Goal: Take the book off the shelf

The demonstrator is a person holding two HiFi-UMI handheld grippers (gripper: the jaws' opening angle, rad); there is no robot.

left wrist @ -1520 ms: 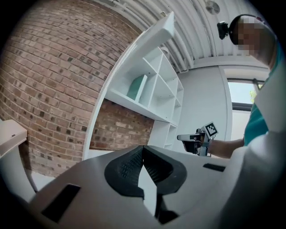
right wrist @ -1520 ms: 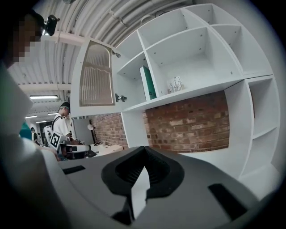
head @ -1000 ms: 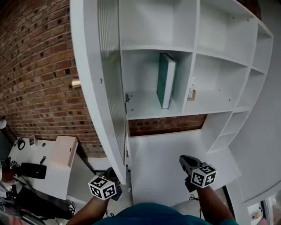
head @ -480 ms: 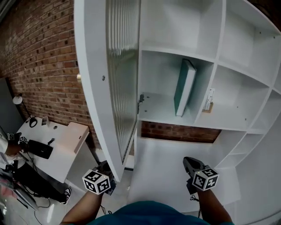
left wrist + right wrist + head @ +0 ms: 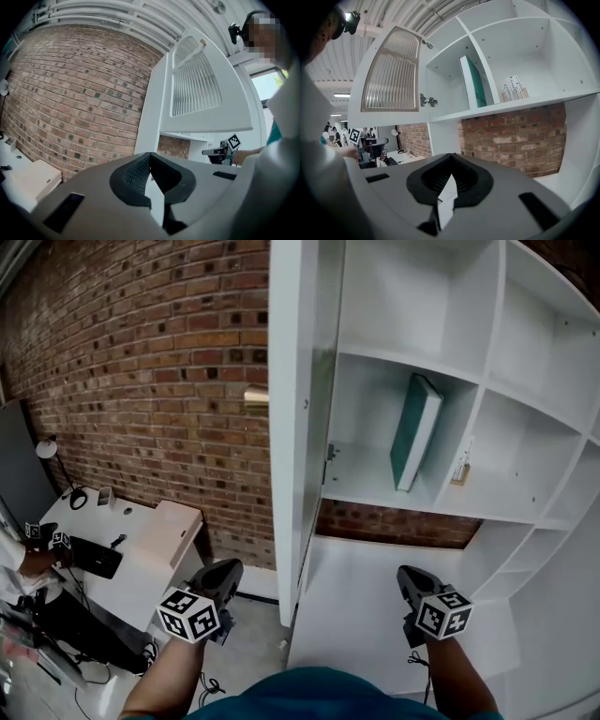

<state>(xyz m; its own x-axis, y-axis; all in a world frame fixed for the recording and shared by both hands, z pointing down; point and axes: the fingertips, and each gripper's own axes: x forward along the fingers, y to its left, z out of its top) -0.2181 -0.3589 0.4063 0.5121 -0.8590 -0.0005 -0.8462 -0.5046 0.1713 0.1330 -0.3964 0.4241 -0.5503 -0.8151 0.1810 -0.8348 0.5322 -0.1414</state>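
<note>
A teal book leans upright in a cubby of the white shelf unit; it also shows in the right gripper view. The cubby's ribbed-glass door stands wide open, edge-on to me. My left gripper hangs low, left of the door, shut and empty. My right gripper is below the book's cubby, well short of it, shut with nothing in it.
A few small books stand in the cubby right of the teal book. A brick wall is on the left. Below it is a white desk with a lamp, a dark device and a person's hand.
The glass door has swung further open and now shows edge-on. My left gripper has come away from the door's lower edge, to the left. The right gripper has barely moved.
</note>
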